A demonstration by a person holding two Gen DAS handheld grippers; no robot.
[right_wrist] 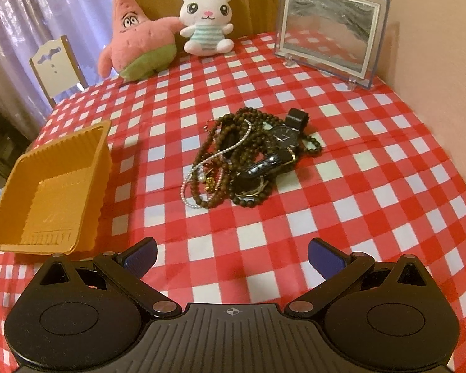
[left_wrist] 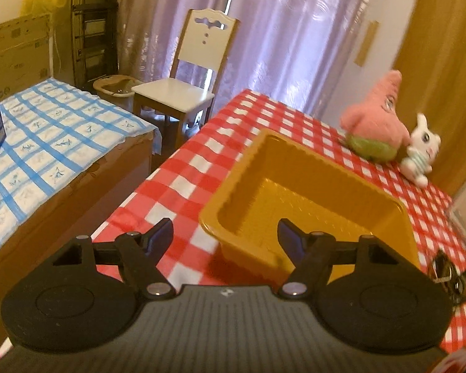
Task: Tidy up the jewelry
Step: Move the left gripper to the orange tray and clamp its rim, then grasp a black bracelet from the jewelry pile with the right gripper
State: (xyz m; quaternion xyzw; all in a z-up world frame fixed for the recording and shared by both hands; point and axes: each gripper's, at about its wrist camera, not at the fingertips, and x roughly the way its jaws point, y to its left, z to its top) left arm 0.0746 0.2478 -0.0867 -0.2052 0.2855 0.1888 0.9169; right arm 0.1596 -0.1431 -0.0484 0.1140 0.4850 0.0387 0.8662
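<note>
While the left hand-held gripper hangs spread over the empty orange plastic tray, the right hand-held gripper stands spread, the tangled jewelry pile mid-bench beyond.

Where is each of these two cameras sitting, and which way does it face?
Left wrist view: rides on the left gripper, facing the empty orange tray, a chair beyond; its open fingers show.
Right wrist view: rides on the right gripper, looking down the checkered table at the jewelry pile; its open fingers show.
Shared: the tray, pink plush and white plush.
</note>
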